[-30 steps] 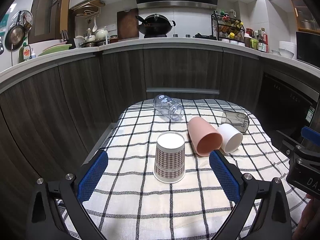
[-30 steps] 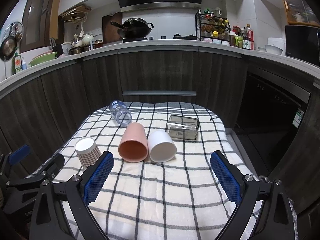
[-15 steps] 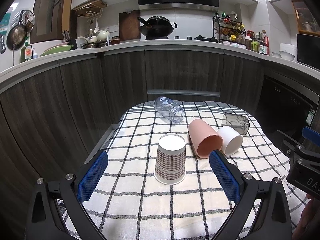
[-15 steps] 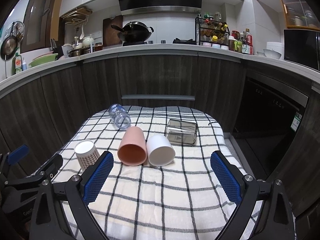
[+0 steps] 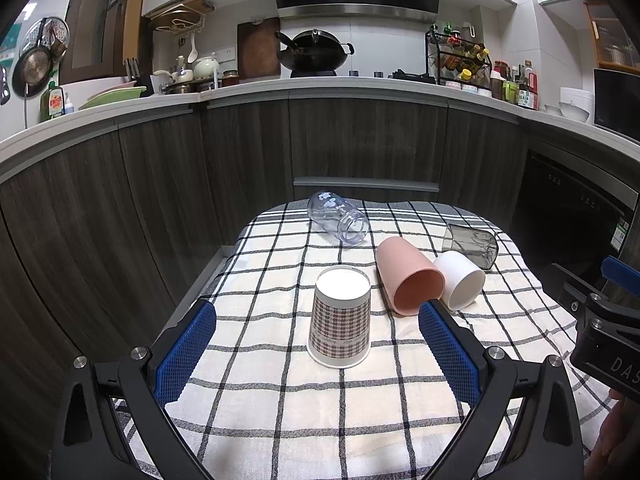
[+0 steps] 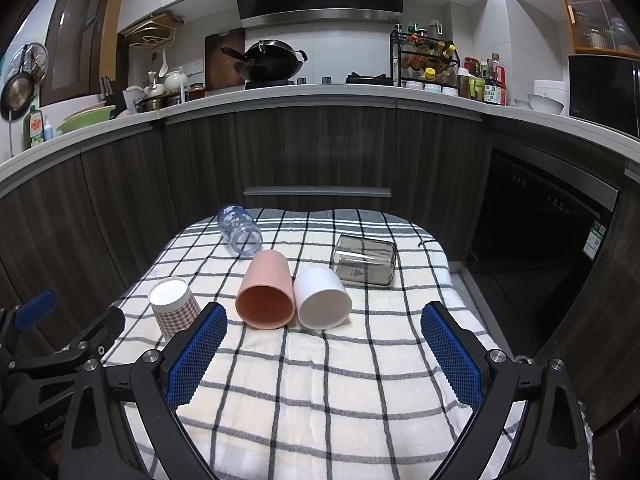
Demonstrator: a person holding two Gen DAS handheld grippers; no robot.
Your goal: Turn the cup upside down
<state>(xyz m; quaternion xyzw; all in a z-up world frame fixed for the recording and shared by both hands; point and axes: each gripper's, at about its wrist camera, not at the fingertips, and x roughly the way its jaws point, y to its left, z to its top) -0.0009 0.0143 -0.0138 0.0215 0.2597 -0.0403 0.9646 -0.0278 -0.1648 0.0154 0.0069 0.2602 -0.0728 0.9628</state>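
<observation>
- Left gripper (image 5: 318, 354) is spread wide and empty, its blue pads flanking the houndstooth paper cup (image 5: 340, 316), which stands mouth-down on the checked cloth (image 5: 280, 420); that flip looks done.
- Right gripper (image 6: 322, 354) is equally spread and empty, facing the pink cup (image 6: 266, 294) and white cup (image 6: 322, 298), lying touching on their sides.
- Compared with a second ago, both grippers sit slightly farther back; the cups have not moved.

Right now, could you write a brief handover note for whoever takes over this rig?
Left gripper: open, empty, lined up on the paper cup.
Right gripper: open, empty, facing the pink cup and white cup.
Done: paper cup stands upside down on the cloth.
Left: pink cup, white cup, clear bottle and grey glass all lie on their sides.
</observation>
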